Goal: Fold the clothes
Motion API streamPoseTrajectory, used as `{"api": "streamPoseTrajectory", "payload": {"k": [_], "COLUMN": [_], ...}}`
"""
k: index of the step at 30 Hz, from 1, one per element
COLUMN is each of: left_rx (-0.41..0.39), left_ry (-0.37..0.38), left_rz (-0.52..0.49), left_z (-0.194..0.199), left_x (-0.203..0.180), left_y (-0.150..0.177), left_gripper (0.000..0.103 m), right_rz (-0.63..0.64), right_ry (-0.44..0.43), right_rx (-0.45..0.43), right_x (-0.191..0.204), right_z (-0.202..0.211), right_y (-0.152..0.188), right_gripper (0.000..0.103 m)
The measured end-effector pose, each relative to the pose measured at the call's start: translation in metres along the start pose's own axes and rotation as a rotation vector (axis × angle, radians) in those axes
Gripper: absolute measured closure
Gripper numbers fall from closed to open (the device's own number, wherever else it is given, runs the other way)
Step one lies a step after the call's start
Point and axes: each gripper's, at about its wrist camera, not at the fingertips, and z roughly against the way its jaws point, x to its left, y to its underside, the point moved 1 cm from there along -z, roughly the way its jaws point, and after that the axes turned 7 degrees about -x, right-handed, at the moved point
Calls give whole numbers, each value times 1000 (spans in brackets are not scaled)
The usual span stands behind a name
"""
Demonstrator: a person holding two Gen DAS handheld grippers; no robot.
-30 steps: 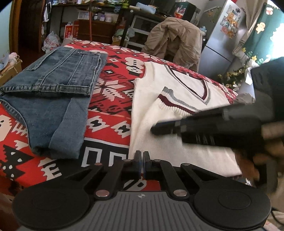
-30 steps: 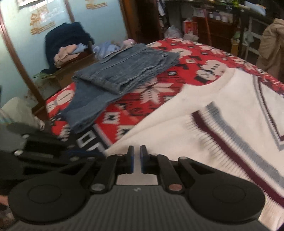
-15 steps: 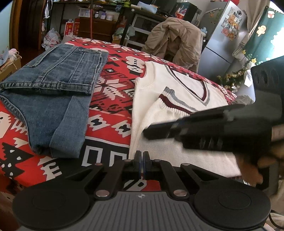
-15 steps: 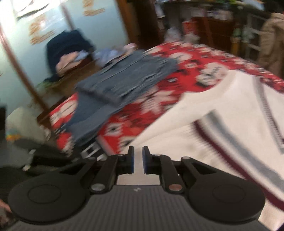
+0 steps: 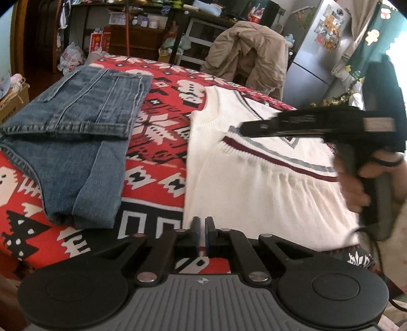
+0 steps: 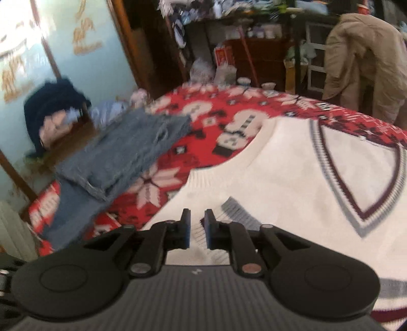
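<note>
Vest (image 5: pixel 254 183) lies half-folded on desk (image 5: pixel 162 142), beside folded jeans (image 5: pixel 76 142).
Left tool (image 5: pixel 202 235) shut, empty.
Right tool (image 6: pixel 197 226) slightly open, jaws just opening, nothing between.
Risk: narrow gap snags one knit layer, fold drags crooked.

place: lived-in home | cues: magnet-covered fridge (image 5: pixel 320 48); cluttered shelves (image 5: pixel 142 23); coat-draped chair (image 5: pixel 249 58)

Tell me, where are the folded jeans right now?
The jeans lie on the red patterned cloth, on the left in both views, beside the white sweater and not touching it.
</note>
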Motion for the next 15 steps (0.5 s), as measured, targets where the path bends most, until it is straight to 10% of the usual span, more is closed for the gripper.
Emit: {"api": "streamPoseTrajectory", "payload": {"k": [15], "left_rx": [60], "left_ry": [257], "left_rz": [-170], "left_z": [-47], "left_x": [-118], "left_y": [9], "left_gripper": [99], "right_rz": [-66], "right_ry": [166], "right_rx": [91], "right_x": [-37], "right_z": [124], "right_y": [92], "right_gripper": [90]}}
